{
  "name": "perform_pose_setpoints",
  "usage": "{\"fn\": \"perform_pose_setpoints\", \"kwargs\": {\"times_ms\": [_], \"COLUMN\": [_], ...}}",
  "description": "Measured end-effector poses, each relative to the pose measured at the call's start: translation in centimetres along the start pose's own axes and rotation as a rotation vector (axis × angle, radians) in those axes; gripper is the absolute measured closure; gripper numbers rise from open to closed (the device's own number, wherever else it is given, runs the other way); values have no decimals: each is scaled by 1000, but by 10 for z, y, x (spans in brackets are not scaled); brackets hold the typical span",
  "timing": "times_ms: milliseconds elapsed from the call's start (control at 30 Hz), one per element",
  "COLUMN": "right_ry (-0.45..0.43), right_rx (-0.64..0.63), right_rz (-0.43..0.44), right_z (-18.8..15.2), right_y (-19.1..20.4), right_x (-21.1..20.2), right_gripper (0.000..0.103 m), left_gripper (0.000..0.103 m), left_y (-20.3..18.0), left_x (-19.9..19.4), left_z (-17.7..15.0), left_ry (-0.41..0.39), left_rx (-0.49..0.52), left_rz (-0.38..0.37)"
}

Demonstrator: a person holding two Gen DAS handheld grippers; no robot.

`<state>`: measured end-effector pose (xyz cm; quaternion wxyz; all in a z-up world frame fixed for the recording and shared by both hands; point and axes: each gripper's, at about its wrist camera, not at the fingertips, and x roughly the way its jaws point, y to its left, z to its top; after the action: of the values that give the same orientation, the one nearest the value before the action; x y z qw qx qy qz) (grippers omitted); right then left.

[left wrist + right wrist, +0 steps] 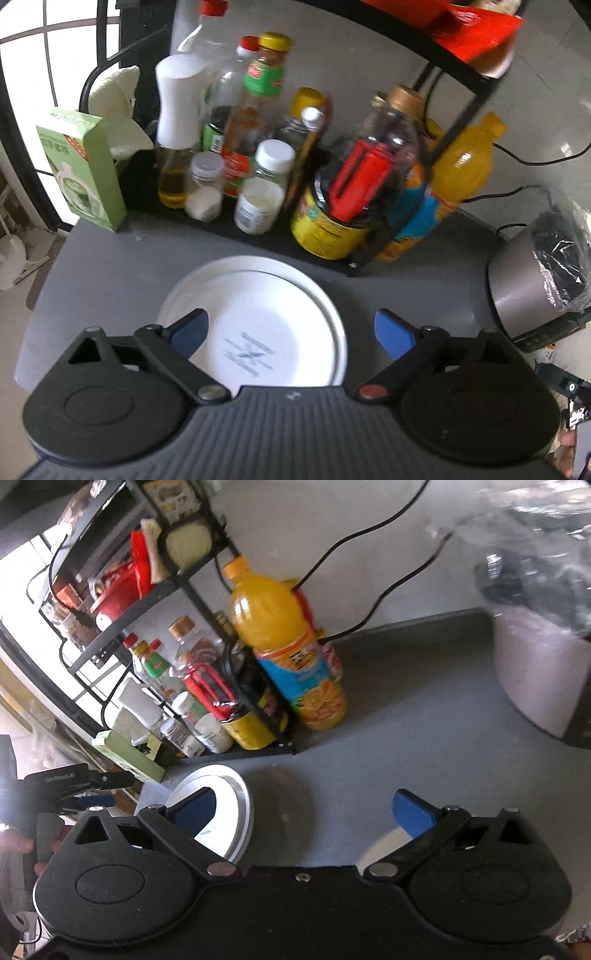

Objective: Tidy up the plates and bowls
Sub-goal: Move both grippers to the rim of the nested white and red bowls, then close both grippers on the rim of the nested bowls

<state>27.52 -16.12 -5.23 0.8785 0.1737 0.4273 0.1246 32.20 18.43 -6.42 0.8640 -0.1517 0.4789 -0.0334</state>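
Readable text is scarce: in the right wrist view the casing of the left tool (88,801) reads "GenRobot.AI", w/ the person's left hand (22,843) wrapped on its handle at the frame's left edge. The green box (86,173) has red and white characters, too blurred to read. The orange juice bottle (284,642) has a blue label w/ orange slices; its lettering can't be made out. The yellow can (325,225) has fine print, unreadable.

Left wrist view: the left tool (290,332) is wide open, blue pads (391,332) apart, gripping nothing. It looks down on white plates (258,306), stacked, on the grey worktop (110,266) just in front of the black rack (465,70). The top plate has a faint blue-green motif in its centre. One pad overlaps the plates' left rim in the picture; contact can't be told. Only this view shows the oil dispenser (175,129) w/ white cap, the white-capped jars (262,188) and the red item (360,181) standing in the can.

Right wrist view: the right tool (310,814) is also wide open and empty, tilted, aimed at bare worktop (406,709). The plates (232,808) sit at its left, partly behind the left pad. A white curved edge (384,843) shows under the right pad; what it is can't be told. This view alone shows the rack's upper shelves w/ red items (122,587). Black cables (369,528) run up the wall. A silver appliance (539,675) under plastic wrap stands at right.
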Motion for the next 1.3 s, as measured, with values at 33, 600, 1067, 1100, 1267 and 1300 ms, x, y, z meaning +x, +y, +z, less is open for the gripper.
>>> {"fn": "perform_pose_setpoints", "kwargs": {"times_ms": [33,600,1067,1100,1267,1300], "right_ry": [-3,65,172,182,220,227], "right_rx": [0,29,34,39,40,41], "right_rz": [4,-39,-53,-50,-34,-29], "right_z": [0,-28,-57,-58,-60,-61], "right_y": [-6,-100,-135,-136,-139,-140], "right_x": [-7,-54,-37,-35,-27,-25], "right_gripper": [0,0,25,27,36,37], "left_gripper": [7,8,29,31,49,50], "left_y": [-8,-132,-171,-171,-176,-176], "left_x": [-1,14,51,54,68,70], "left_z": [-3,-75,-125,-129,-141,-143], "left_ry": [-4,21,106,112,152,158], "left_rx": [1,113,80,72,38,25], "left_rz": [-6,-6,-20,-22,-41,-45]}}
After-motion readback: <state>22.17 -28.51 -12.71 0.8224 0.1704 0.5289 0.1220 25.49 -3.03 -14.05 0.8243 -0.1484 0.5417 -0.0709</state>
